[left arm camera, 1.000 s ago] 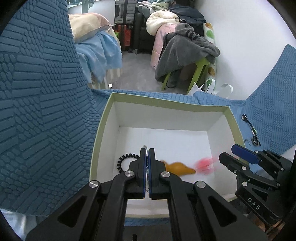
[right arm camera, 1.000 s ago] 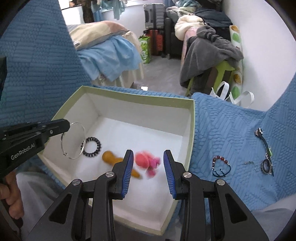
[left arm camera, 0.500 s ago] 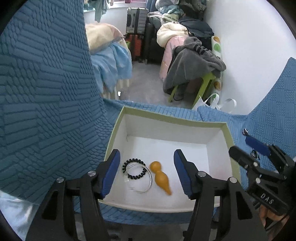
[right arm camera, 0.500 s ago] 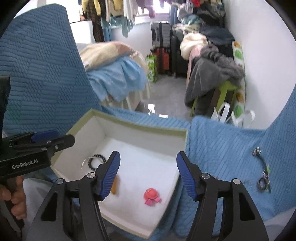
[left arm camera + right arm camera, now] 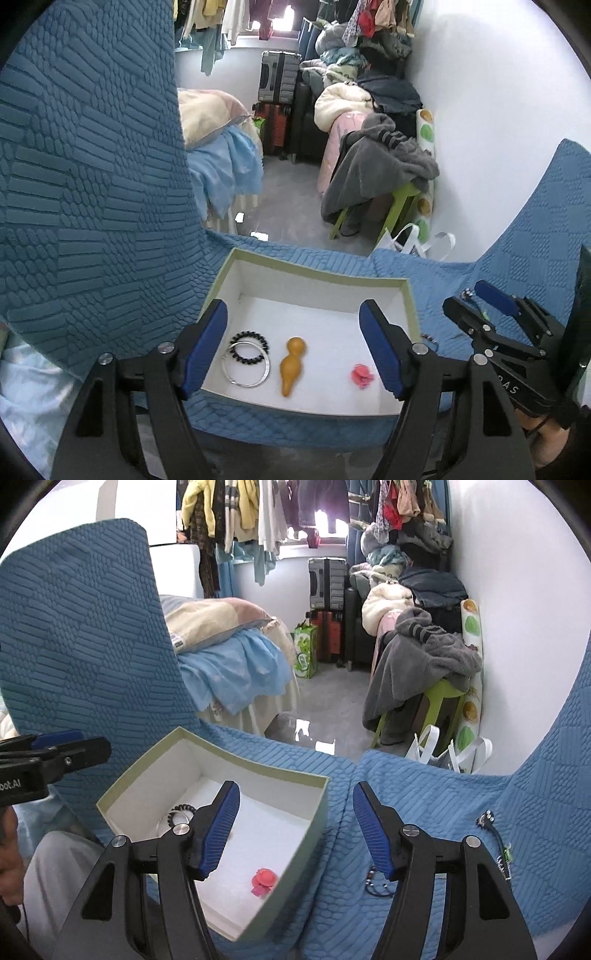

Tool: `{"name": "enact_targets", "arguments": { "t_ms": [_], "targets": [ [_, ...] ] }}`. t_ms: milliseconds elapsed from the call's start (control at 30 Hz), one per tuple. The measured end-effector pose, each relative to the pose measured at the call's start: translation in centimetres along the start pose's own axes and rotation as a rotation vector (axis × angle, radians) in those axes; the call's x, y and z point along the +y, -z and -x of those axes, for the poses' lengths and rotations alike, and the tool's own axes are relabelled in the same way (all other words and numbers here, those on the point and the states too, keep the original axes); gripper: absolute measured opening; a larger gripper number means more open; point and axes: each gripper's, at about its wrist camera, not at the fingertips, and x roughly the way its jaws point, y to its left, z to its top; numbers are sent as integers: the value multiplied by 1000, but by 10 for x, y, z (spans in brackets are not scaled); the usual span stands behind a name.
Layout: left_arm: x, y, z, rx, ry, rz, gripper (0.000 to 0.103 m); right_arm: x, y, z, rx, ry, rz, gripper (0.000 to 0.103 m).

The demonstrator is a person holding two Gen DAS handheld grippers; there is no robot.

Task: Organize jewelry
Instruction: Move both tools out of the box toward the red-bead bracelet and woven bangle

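Your left tool [image 5: 293,349] hangs over the near edge of the box [image 5: 314,267] with its jaws opening and nothing between them; the things seen through the gap lie below on the box floor. Your right tool [image 5: 295,830] is spread wide too and grasps nothing, its gap looking down over the right wall of the box and the blue cover beside it.

Part of the sorting looks done. In the box, from left to right, lie a black coil band [image 5: 248,347], a thin silver bangle [image 5: 246,382] overlapping it, an amber gourd-shaped piece [image 5: 291,365] and, apart at the right, a small pink flower piece [image 5: 362,374].

What is left lies on the blue quilted cover [image 5: 424,801] to the right of the box: a beaded bracelet [image 5: 378,886] close to the box wall, partly hidden behind your right tool's finger, and farther right a dark cord piece [image 5: 498,842] with a small cluster at its far end. Both look light and limp, so I judge each needs a pinch low against the fabric. The box itself is white inside with a pale green rim, open and without compartments.
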Motion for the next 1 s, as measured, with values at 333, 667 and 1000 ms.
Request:
{"name": "enact_targets", "arguments": {
  "t_ms": [333,667,1000],
  "targets": [
    [-47,3,-1,-27,48,-30,74,-30,9,17,-24,18,16,62],
    [-94,12,-20,-12,119,-51,74,-81,25,34,-24,56,-47,62],
    [-141,27,-42,6,171,-94,74,-139,54,55,-10,142,-99,62]
  ]
}}
